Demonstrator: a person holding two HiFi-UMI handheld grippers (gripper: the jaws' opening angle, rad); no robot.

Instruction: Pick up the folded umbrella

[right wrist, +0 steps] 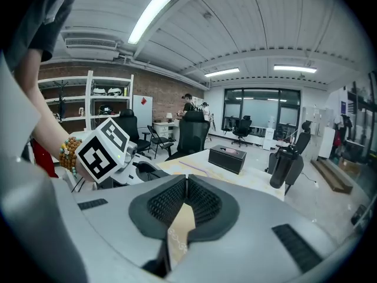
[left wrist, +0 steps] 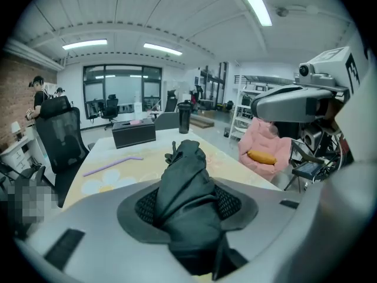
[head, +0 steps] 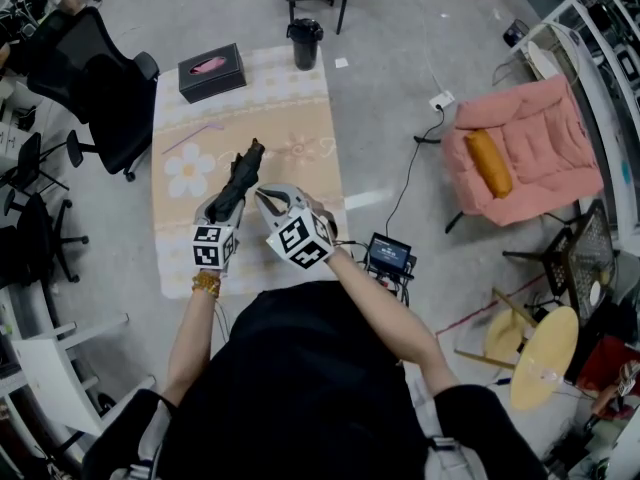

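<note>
The folded umbrella [head: 240,178] is black and crumpled, and it hangs above the floral cloth on the table [head: 300,118]. My left gripper [head: 228,204] is shut on its lower part. In the left gripper view the umbrella [left wrist: 185,175] fills the space between both pads and its tip points away from me. My right gripper [head: 268,194] hovers just right of the left one, shut, with nothing in it. In the right gripper view its pads [right wrist: 203,202] meet at the tip and the left gripper's marker cube [right wrist: 103,149] shows at the left.
On the table's far end stand a black tissue box [head: 211,71] and a dark bottle [head: 305,43]; a purple straw [head: 190,136] lies on the cloth. A black office chair [head: 100,88] stands left of the table, a pink armchair [head: 530,148] at the right, and a small device [head: 388,256] on the floor.
</note>
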